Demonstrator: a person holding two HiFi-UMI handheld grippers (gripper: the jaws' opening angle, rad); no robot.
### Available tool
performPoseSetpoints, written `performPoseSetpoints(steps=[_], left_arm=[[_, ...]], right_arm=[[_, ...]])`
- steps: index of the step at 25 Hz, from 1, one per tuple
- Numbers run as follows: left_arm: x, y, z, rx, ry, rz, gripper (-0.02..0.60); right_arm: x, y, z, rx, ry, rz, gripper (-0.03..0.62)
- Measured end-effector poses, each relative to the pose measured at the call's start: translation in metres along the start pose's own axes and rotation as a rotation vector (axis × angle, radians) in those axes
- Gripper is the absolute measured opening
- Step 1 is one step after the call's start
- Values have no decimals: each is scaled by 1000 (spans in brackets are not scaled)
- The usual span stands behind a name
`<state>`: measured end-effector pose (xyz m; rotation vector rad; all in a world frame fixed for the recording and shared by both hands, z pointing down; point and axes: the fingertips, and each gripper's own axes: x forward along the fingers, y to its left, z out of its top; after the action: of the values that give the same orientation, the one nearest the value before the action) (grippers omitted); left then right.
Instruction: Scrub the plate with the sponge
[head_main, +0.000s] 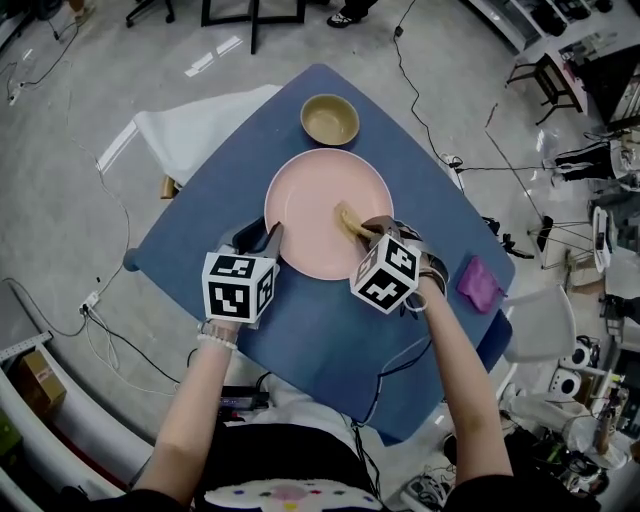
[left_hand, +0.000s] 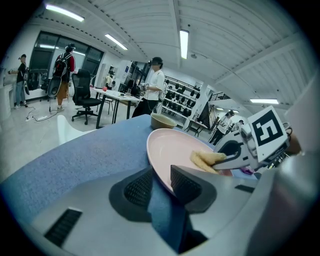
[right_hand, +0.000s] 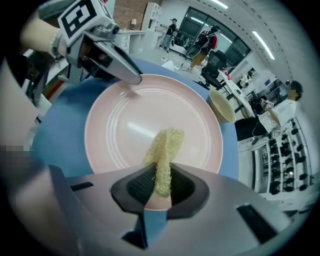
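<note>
A round pink plate (head_main: 310, 205) lies on the blue table (head_main: 330, 340). My left gripper (head_main: 270, 236) is shut on the plate's near-left rim (left_hand: 157, 172), one jaw over it and one under. A yellow sponge (right_hand: 165, 152) is pinched in my right gripper (head_main: 366, 229), which is shut on it. The sponge (head_main: 350, 220) rests on the right part of the plate's face (right_hand: 150, 125). In the left gripper view the sponge (left_hand: 207, 160) shows over the plate, held by the right gripper (left_hand: 235, 152).
A tan bowl (head_main: 330, 119) stands just beyond the plate. A purple cloth (head_main: 481, 283) lies near the table's right edge. A white chair (head_main: 190, 125) stands at the table's far-left side. Cables run over the floor, and people stand at desks further off.
</note>
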<state>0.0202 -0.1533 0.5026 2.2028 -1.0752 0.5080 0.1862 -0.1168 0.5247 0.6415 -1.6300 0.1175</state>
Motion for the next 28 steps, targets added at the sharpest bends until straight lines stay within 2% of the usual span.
performPoseSetpoints(steps=[4, 8, 11, 14, 18, 28], left_arm=[[0, 0, 1, 0, -1, 0, 123], [1, 0, 1, -1, -1, 1, 122], [1, 0, 1, 1, -1, 3, 121], [1, 0, 1, 3, -2, 3, 118], [1, 0, 1, 4, -4, 6, 118], [2, 1, 1, 4, -4, 5, 118]], right_arm=[[-9, 34, 16, -3, -60, 137, 57], [-13, 60, 38, -18, -124, 234, 57], [-15, 73, 58, -12, -192, 284, 57], [-12, 75, 69, -1, -220, 289, 57], [-8, 65, 69, 44, -215, 242, 58], [10, -21, 31, 251, -157, -64, 57]])
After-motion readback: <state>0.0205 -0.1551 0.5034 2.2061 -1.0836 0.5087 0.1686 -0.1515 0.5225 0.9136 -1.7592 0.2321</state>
